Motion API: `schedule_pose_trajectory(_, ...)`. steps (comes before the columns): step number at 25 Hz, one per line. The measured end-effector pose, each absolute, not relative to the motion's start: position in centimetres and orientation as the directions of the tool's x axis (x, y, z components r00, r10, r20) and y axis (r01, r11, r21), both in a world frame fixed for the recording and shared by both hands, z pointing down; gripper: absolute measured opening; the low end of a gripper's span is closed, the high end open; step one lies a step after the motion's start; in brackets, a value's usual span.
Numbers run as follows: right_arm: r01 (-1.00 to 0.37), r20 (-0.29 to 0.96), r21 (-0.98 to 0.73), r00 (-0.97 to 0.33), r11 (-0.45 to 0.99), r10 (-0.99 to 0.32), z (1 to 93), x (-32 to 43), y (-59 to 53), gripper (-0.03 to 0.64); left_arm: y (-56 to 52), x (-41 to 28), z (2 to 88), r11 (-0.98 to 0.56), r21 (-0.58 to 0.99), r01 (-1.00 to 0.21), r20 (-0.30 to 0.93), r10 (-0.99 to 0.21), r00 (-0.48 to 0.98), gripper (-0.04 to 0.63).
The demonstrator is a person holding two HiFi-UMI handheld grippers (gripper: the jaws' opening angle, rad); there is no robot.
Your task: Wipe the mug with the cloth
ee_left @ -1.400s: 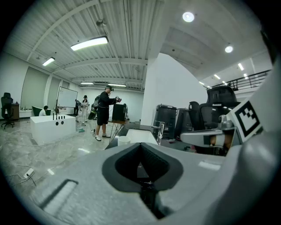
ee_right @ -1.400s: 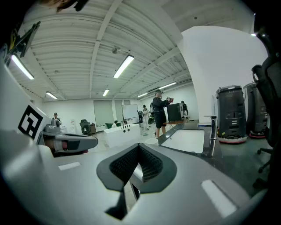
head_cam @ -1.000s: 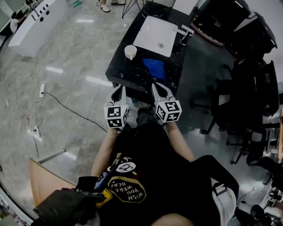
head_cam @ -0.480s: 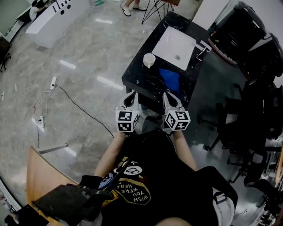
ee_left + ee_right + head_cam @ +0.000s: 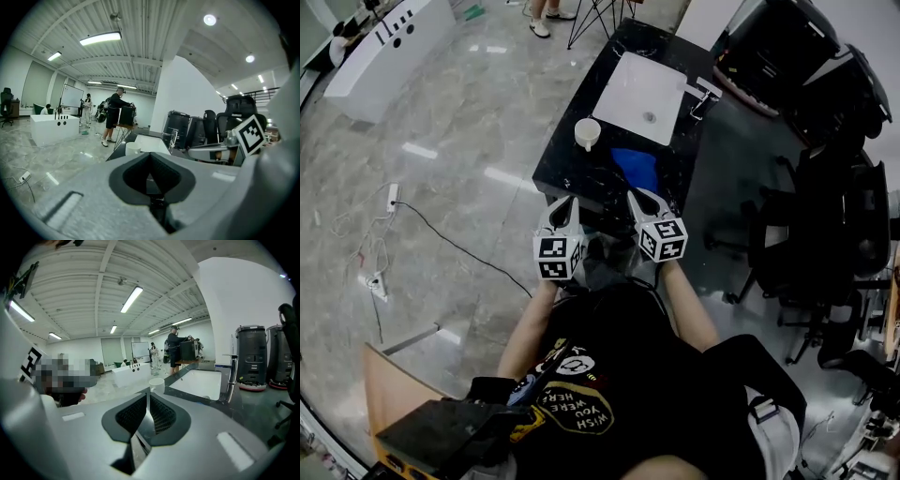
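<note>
Looking down, I see a black counter (image 5: 567, 161) with a white sink (image 5: 642, 82) set in it and a faucet (image 5: 703, 94) at the sink's right. The mug (image 5: 587, 133) stands by the counter's left edge. The blue cloth (image 5: 636, 167) lies near it, in front of the sink. My left gripper (image 5: 566, 203) is pinched closed and empty. My right gripper (image 5: 637, 196) has just been opening, its tips practically together with nothing between them. A cable (image 5: 459, 239) trails over the glossy grey floor (image 5: 441, 122), and black chairs (image 5: 853, 206) stand at the right.

White mug (image 5: 587, 132) upright on black counter (image 5: 570, 171); blue cloth (image 5: 636, 167) crumpled near it, apart
</note>
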State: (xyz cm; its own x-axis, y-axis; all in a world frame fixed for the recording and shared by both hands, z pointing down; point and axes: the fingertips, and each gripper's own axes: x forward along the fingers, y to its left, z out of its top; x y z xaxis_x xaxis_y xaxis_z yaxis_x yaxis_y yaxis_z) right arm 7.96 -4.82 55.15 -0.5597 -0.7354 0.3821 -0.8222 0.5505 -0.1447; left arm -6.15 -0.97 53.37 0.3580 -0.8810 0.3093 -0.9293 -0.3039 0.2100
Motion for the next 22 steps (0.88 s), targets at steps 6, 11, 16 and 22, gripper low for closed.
schedule_pose_trajectory(6,-0.822,0.457,-0.115,-0.542,0.557,-0.706,58.7,8.6,-9.0,0.018,-4.3,-6.9,54.3,-0.289,0.202,-0.936,0.332,-0.879,0.343,0.005)
schedule_pose_trajectory(11,-0.821,0.506,-0.114,-0.532,0.559,-0.679,61.2,10.0,-12.3,0.034,-7.6,-7.0,55.4,-0.270,0.200,-0.942,0.341,-0.882,0.325,0.006)
schedule_pose_trajectory(16,-0.778,0.603,-0.096,-0.542,0.622,-0.585,64.7,10.5,-14.9,0.092,-10.1,-6.2,56.2,-0.285,0.204,-0.937,0.352,-0.872,0.341,0.005)
schedule_pose_trajectory(22,-0.793,0.665,-0.043,-0.477,0.608,-0.575,67.8,12.6,-17.9,0.207,-11.0,-5.2,57.5,-0.267,0.209,-0.941,0.387,-0.861,0.330,0.005)
